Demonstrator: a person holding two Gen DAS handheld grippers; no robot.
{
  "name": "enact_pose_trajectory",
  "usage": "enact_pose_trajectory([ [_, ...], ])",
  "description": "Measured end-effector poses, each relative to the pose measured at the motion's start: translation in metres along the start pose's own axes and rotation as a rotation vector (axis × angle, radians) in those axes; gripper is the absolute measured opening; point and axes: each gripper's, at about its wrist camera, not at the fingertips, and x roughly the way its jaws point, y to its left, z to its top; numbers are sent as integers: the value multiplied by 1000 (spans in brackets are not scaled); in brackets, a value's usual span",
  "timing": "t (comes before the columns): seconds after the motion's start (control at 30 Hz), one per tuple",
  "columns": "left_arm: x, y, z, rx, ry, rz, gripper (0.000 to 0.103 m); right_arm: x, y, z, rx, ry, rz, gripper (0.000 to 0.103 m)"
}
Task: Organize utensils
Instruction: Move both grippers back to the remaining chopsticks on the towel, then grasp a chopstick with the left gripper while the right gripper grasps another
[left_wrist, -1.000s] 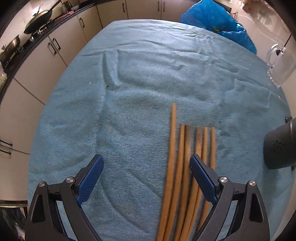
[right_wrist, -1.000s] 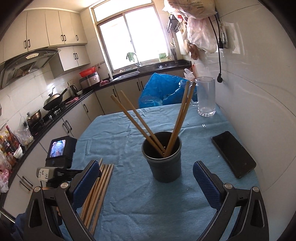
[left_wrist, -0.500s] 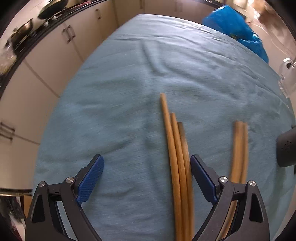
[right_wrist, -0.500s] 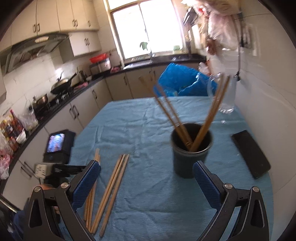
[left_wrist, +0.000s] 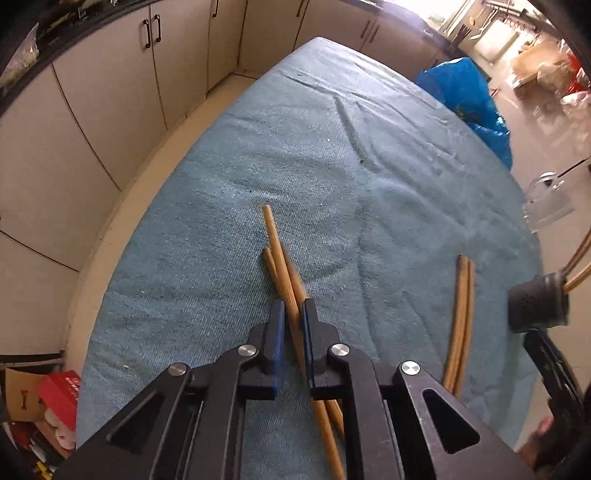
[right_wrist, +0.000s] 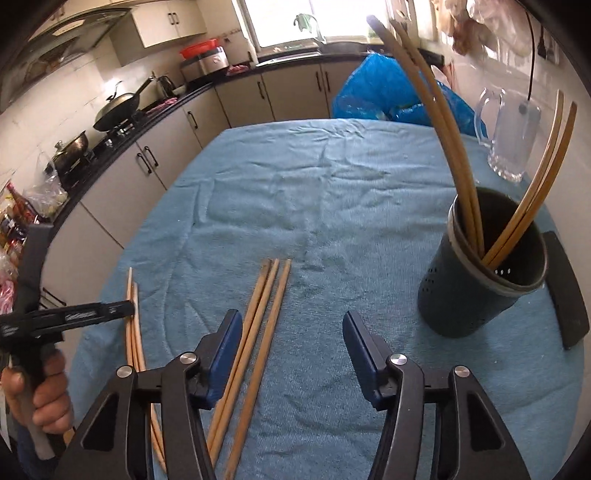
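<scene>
The left gripper (left_wrist: 293, 314) is squeezed tight on a small bunch of wooden chopsticks (left_wrist: 282, 269) in the lower middle of the left wrist view, and the sticks poke out past its blue pads (left_wrist: 279, 325) toward the middle of the blue cloth (left_wrist: 332, 147). In the right wrist view, the right gripper (right_wrist: 291, 332) sits low in the frame with its jaws closing. Three more chopsticks (right_wrist: 258, 321) lie flat on the cloth between those jaws, close by the left pad (nothing is pinching them yet). The dark holder (right_wrist: 476, 288) stands at the right of that view with four chopsticks leaning in it. A glass mug (right_wrist: 511, 136) stands in the upper right, and a blue bag (right_wrist: 384, 88) sits at the top.
</scene>
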Motion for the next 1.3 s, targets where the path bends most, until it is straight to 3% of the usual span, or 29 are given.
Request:
enact_pose_trajectory([
  [0.4,10,10,4,-7,1,5,8,19,2,9,16,40,-10,60],
  [0.53,6,12,-1,-13,3,8,8,38,-5,20,53,92,-24,38],
  [0.8,7,18,2,-27,-1,17,8,66,2,31,40,142,-38,31],
  [0.97,9,23,5,-40,3,9,8,88,10,33,-12,183,-114,25],
  [1.23,13,19,16,-38,-5,29,8,100,28,39,-116,185,-217,24],
  [1.3,14,15,19,-33,-12,40,7,103,32,40,-136,189,-205,6],
])
